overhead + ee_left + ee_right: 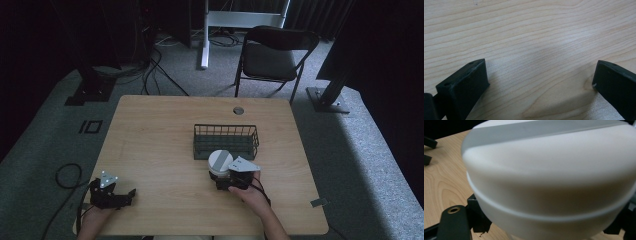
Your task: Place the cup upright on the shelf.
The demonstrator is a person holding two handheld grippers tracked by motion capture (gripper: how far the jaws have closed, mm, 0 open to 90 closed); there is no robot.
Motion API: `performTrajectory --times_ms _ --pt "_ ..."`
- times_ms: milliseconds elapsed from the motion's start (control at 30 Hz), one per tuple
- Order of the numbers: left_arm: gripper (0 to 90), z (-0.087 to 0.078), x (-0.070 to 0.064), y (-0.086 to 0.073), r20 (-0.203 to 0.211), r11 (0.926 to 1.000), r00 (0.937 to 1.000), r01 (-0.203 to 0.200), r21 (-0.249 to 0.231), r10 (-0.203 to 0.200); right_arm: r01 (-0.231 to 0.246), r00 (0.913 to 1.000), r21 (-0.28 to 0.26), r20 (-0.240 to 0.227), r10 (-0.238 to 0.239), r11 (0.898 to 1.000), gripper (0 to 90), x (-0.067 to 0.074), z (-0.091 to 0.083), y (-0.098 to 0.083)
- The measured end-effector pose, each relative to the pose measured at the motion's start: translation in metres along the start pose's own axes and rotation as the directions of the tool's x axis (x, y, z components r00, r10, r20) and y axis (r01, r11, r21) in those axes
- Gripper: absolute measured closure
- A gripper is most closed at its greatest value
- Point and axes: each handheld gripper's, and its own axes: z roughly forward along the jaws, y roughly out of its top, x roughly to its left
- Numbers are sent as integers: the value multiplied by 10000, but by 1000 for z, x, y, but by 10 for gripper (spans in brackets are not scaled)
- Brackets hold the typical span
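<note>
A round white container with a grey stripe across its lid sits between the jaws of my right gripper, just in front of a dark wire basket. In the right gripper view the white container is very close, with the right gripper shut on its lower half, one black jaw on each side. I cannot tell if it rests on the table or hangs just above it. My left gripper lies near the table's front left corner, open. Its jaws stand wide apart over bare wood with nothing in the left gripper.
The wooden table has a round cable hole near its far edge. Behind it stand a folding chair and a white desk leg. Cables lie on the grey carpet at the left.
</note>
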Motion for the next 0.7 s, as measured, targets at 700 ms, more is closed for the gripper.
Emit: performTrajectory --times_ms 700 --pt "2 0 0 0 -2 10000 10000 1 -2 -1 -61 9991 -388 -431 44 9992 178 3 -15 24"
